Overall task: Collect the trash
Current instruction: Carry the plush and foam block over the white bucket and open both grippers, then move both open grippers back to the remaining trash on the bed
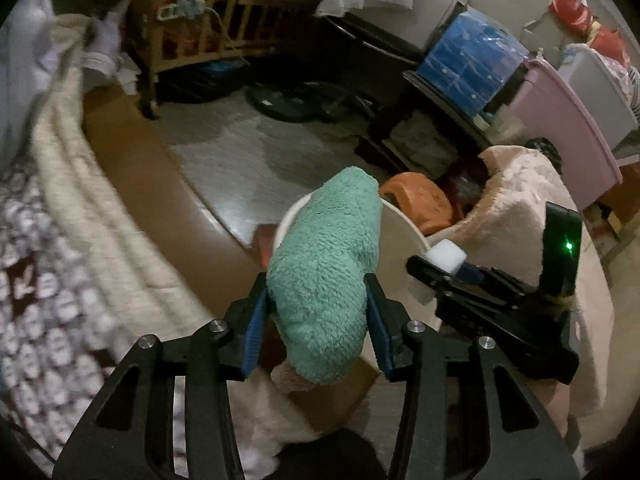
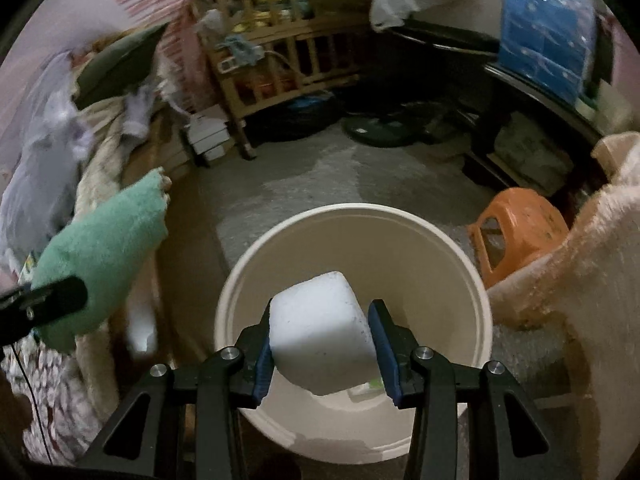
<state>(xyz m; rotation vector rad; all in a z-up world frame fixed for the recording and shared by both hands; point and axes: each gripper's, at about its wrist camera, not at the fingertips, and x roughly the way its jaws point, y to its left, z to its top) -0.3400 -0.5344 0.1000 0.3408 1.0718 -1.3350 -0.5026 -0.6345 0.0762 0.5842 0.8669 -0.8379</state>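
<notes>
Your left gripper (image 1: 316, 312) is clamped on a teal fluffy cloth (image 1: 324, 276); both blue pads press into its sides, and the cloth bulges up past the fingertips toward twelve o'clock in the left wrist view. Behind it, at about one o'clock, sits the rim of the white bucket (image 1: 404, 224), so the cloth hangs close to the bucket's edge, though the blur makes it hard to say whether it is over the opening.

Your right gripper (image 2: 322, 344) grips a white foam block (image 2: 320, 332), squeezed between its blue pads. In the right wrist view the block sits directly above the open mouth of the bucket (image 2: 476, 280), whose pale inner wall surrounds it from nine to three o'clock. Something small and light lies on the bucket's floor just under the block, at five o'clock.

An orange plastic stool (image 2: 516, 232) stands just beside the bucket at two o'clock, and a cream blanket (image 2: 600, 272) drapes at three o'clock. A wooden crib (image 2: 288, 60) fills the far side at twelve o'clock.
</notes>
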